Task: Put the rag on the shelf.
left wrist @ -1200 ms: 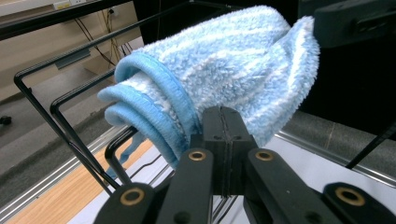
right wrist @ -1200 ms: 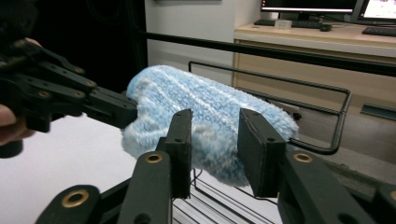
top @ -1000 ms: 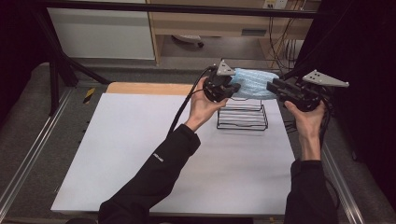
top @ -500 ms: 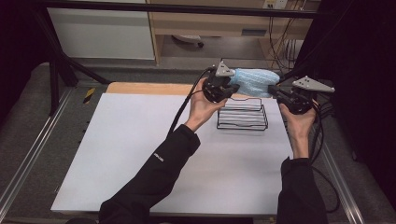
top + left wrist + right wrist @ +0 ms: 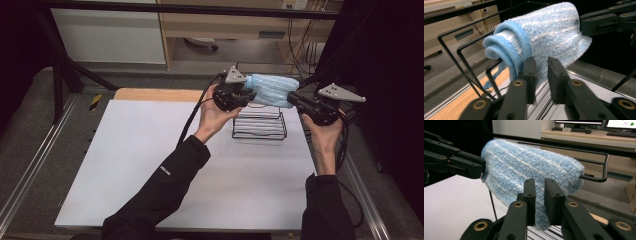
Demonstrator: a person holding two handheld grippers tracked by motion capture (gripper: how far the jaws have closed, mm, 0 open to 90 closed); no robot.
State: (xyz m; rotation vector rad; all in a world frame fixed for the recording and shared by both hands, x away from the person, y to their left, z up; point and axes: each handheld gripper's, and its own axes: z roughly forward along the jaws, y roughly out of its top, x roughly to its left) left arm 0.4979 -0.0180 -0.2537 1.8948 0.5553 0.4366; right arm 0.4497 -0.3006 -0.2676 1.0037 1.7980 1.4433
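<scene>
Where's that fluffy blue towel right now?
In the high view the rolled blue towel is at the table's far right, draped over the top of the black wire rack, between the left gripper and right gripper.

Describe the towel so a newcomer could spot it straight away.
Start at the white table and look to its far right, where a black wire rack stands. Above it hangs the towel, between two hand-held tongs. It is the only fluffy, pale blue, rolled-up thing there.

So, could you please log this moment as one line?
left claw: pinching rolled blue towel | right claw: pinching towel | towel: above wire rack
</scene>
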